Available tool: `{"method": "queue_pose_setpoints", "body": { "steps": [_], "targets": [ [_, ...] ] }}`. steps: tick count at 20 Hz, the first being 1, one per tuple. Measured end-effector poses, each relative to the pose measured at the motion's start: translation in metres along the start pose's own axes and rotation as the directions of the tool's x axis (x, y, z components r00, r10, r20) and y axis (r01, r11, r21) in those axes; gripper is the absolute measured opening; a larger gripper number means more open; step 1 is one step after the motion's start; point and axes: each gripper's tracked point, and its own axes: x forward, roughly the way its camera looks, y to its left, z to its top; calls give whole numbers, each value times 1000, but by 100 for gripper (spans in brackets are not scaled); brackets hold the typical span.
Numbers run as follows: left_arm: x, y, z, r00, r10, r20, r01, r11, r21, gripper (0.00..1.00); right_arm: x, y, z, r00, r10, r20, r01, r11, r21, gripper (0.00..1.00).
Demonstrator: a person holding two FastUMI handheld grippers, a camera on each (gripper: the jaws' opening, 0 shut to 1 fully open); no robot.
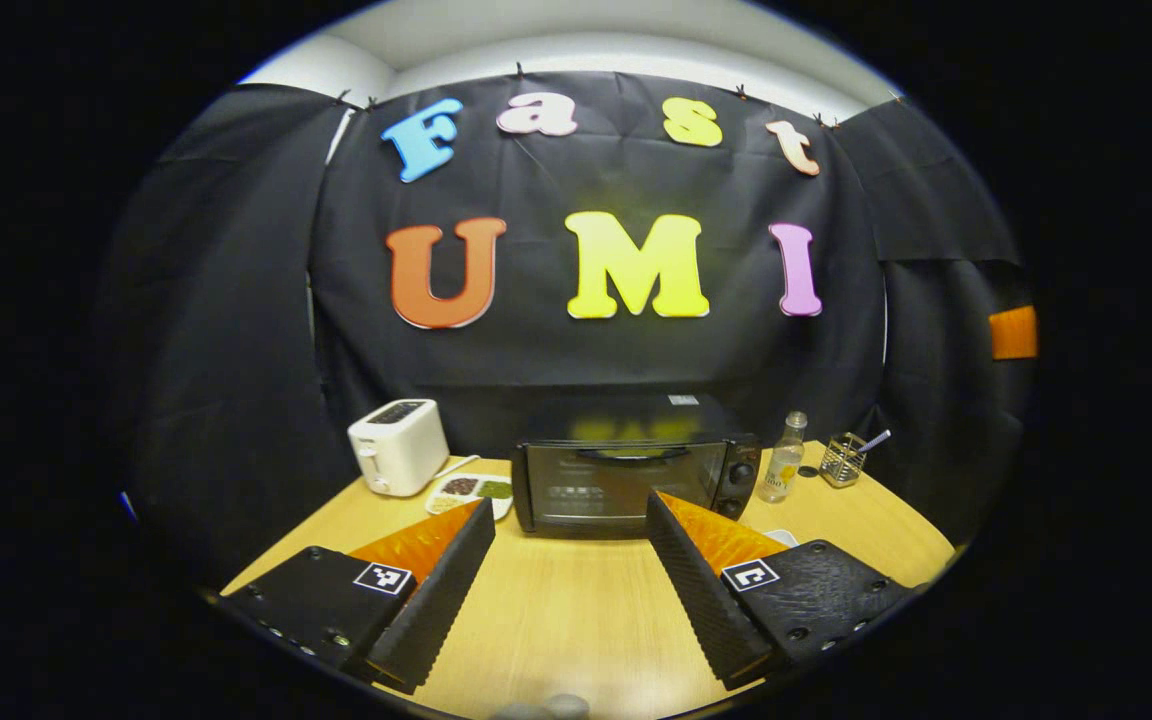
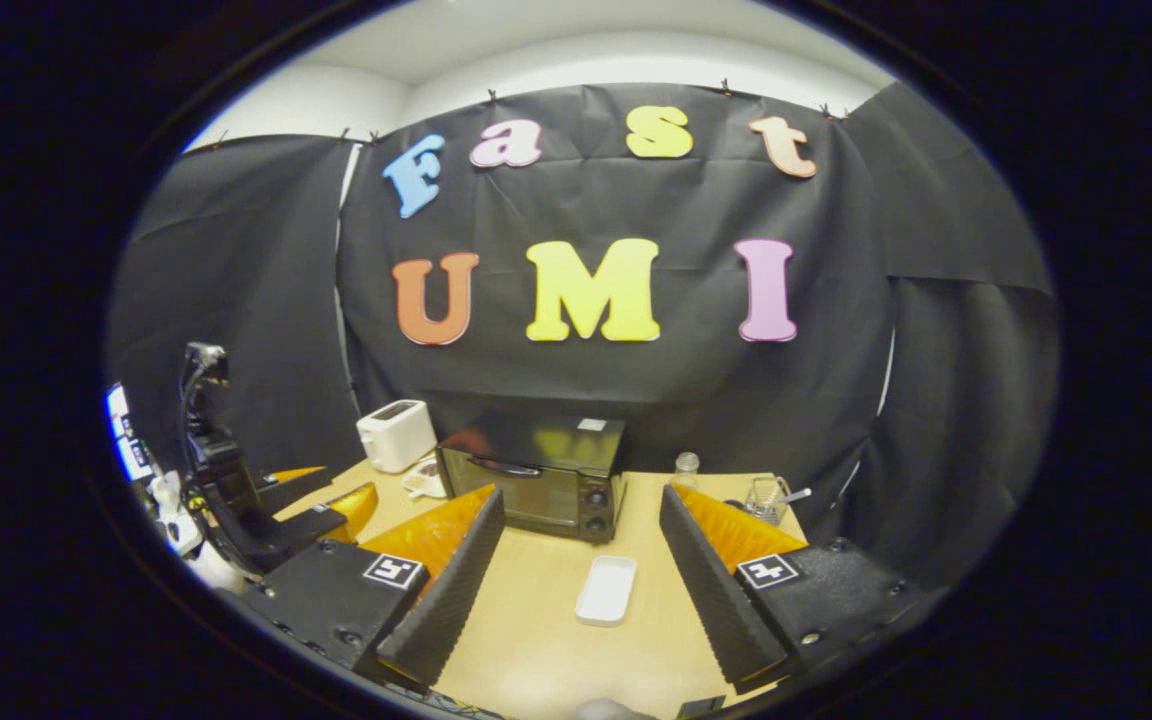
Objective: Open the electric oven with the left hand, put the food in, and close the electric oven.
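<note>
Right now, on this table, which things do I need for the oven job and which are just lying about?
For the job:
- electric oven, door closed
- plate of food, between toaster and oven
- left gripper, fingers apart, facing the oven door

Lying about:
- white toaster
- clear bottle
- wire holder
- empty white tray

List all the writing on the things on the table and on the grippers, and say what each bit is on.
None of it can be read.
Oven door: faint pale print, too blurred to read.
White sticker on the oven's top: too small to read.
Bottle label: blurred.
Left gripper and right gripper: square black-and-white markers, patterns and not words.
</note>
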Motion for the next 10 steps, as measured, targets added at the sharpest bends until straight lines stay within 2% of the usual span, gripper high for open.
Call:
{"method": "queue_pose_setpoints", "body": {
  "steps": [1,2,4,7,10],
  "targets": [
    [-22,9,9,999,28,20,-28,1000,0,97,-10,4,2,1000,23,16,-23,1000,-11,99],
    [-46,17,17,998,57,38,-57,998,2,97,-21,6,2,999,39,29,-39,999,-24,97],
    [-91,26,29,993,102,65,-103,995,6,97,-42,10,-5,997,70,40,-68,997,-46,99],
    [-151,29,41,987,131,97,-134,991,18,96,-74,4,-15,995,68,75,-64,997,-53,99],
    [-190,25,42,986,135,100,-137,991,10,96,-93,5,-34,996,78,47,-77,997,-9,99]
  ]
}}
